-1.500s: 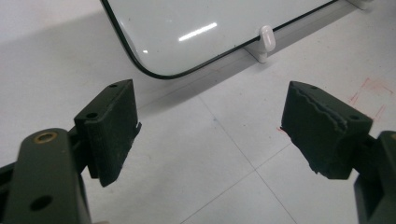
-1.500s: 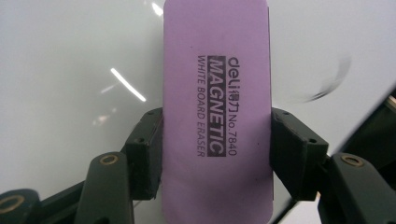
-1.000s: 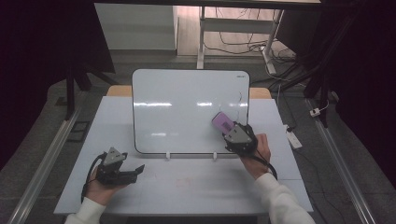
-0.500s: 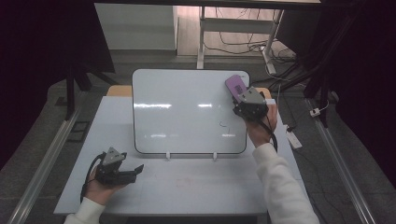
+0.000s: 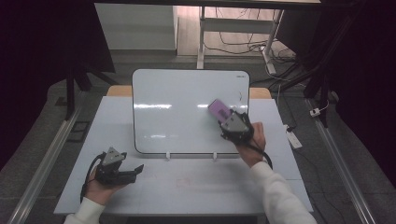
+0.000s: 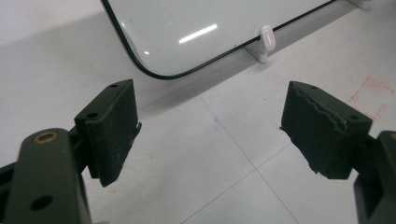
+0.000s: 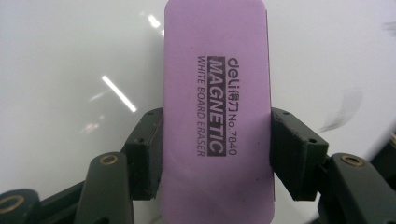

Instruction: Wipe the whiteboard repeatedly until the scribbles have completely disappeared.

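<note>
Since half a second ago, the purple eraser (image 5: 218,108) has been drawn back from the whiteboard's (image 5: 177,107) top right corner towards its right middle. Near the counter's (image 5: 196,186) front left, the left hand-held gripper (image 5: 135,171) is held wide open, empty. The right hand-held gripper (image 5: 224,117) is clamped on the eraser, labelled "deli MAGNETIC WHITE BOARD ERASER No.7840". Wiping appears underway; faint marks (image 7: 343,109) beside it call for the next stroke.

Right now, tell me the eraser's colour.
The eraser is light purple with black lettering, clearest in the right gripper view.

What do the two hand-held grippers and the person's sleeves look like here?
Both are black two-jaw tools. The left hand-held gripper and right hand-held gripper each carry a grey three-cornered plate on top and trail a black cable. Blocky pads, brass-coloured pivots. White sleeves.
</note>
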A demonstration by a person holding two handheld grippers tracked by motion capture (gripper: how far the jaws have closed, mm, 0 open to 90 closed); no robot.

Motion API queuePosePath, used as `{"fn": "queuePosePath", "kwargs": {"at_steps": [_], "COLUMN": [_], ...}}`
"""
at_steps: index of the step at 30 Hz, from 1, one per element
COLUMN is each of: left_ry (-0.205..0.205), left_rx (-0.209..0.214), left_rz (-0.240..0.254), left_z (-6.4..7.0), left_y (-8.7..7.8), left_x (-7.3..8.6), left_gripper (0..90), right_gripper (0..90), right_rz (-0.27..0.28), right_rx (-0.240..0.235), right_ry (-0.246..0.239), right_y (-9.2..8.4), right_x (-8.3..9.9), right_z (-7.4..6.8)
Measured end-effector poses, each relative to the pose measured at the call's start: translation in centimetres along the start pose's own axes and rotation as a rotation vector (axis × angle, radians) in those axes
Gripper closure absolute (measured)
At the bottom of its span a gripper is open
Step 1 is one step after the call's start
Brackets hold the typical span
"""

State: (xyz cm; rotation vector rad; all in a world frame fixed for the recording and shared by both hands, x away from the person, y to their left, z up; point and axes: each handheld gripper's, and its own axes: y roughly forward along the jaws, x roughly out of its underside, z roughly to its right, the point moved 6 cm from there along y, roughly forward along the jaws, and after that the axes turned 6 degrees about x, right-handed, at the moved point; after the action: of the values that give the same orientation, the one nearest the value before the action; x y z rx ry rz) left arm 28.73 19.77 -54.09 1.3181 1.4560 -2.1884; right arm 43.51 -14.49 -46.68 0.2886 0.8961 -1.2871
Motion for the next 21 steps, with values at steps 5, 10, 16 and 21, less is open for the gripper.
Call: {"fn": "queuePosePath", "kwargs": {"at_steps": [5, 10, 16, 21], "left_ry": [-0.001, 0.002, 0.002, -0.001], "left_rx": [0.002, 0.001, 0.001, 0.0], "left_rz": [0.0, 0.001, -0.001, 0.001], "left_z": [0.0, 0.1, 0.1, 0.0], "left_y": [0.0, 0.0, 0.1, 0.0], "left_x": [0.0, 0.0, 0.0, 0.0], "left_gripper": [19.9, 19.9, 19.9, 19.9], "right_gripper": [40.5, 40.5, 40.4, 40.4], "right_rz": [-0.019, -0.022, -0.029, -0.016], "right_rx": [-0.038, -0.024, 0.052, 0.099], "right_ry": [-0.088, -0.055, 0.108, 0.196], "right_y": [-1.4, -1.0, 0.7, 2.2], "right_x": [1.7, 1.5, -0.3, -1.8], "right_z": [-2.9, -1.3, 4.3, 8.2]}}
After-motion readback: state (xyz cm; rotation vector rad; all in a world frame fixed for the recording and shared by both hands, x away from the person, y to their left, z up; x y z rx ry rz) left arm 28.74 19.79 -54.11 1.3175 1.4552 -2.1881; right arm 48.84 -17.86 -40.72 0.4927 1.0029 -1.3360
